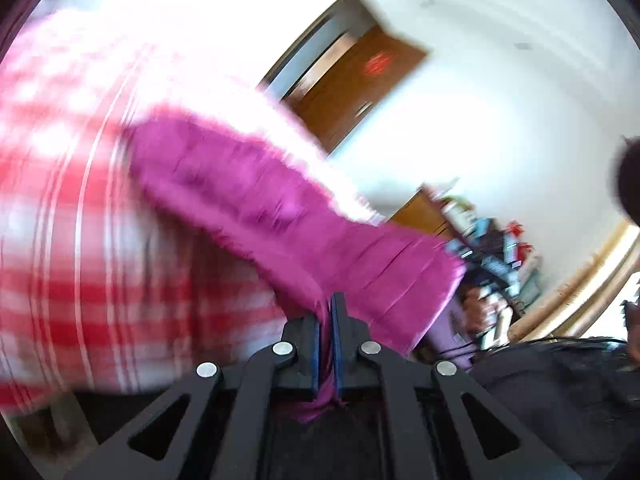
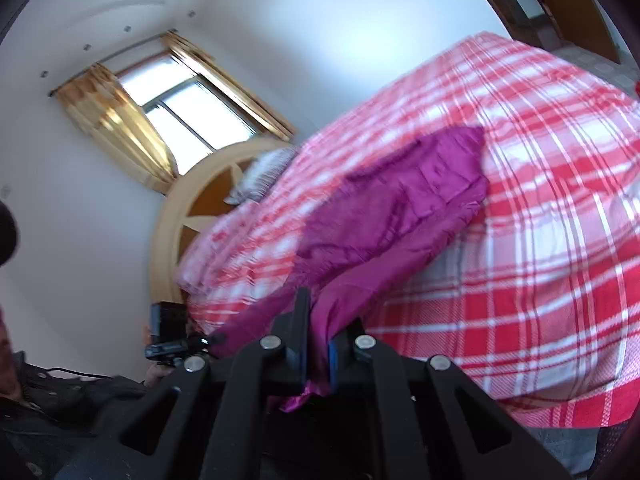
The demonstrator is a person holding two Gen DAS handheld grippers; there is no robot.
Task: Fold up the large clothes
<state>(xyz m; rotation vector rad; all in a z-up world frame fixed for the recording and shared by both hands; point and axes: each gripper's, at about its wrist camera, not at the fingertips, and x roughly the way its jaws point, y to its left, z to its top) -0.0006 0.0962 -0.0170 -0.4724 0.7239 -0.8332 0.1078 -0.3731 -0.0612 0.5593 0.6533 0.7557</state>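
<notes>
I can read no text in either view. The brown door point(image 1: 352, 80) carries a red sign point(image 1: 378, 63), but it is too blurred for me to read.

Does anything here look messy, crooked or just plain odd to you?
Nothing looks damaged or spilled. The magenta garment lies rumpled on the red checked bedspread, one end lifted off it, pinched by both the left gripper and the right gripper. The left view is badly blurred.
</notes>
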